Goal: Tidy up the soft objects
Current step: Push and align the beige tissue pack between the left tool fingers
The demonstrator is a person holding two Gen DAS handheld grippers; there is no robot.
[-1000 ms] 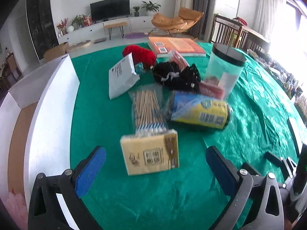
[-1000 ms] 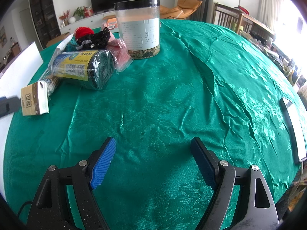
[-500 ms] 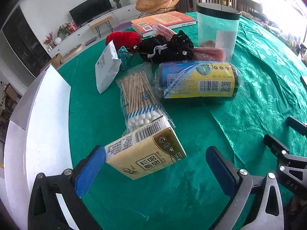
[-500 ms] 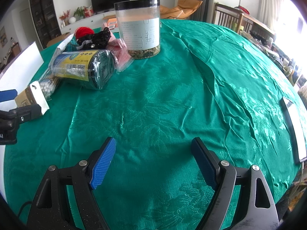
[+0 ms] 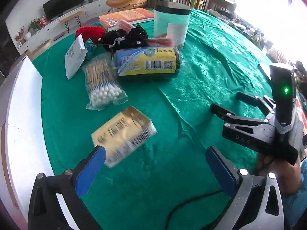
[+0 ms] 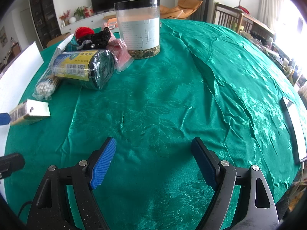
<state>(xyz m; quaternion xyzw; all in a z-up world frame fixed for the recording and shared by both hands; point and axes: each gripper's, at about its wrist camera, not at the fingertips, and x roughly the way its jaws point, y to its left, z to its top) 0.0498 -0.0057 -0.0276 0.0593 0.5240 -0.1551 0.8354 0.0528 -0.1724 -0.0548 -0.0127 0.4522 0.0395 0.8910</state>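
A yellow tissue pack lies on the green tablecloth, its near corner by the left pad of my left gripper, which is open and empty. The pack also shows in the right wrist view. Beyond it lie a bag of cotton swabs, a blue-yellow roll, black fabric, red yarn, a white pouch and a pink packet. My right gripper is open and empty over bare cloth; it also shows in the left wrist view.
A tall clear jar with a black lid stands behind the pile. An orange book lies at the far edge. A white tray wall runs along the left. A flat white device lies at the right edge.
The left gripper swung right and drew back. The tissue pack now lies turned barcode-up near its left pad. The right gripper has not moved.
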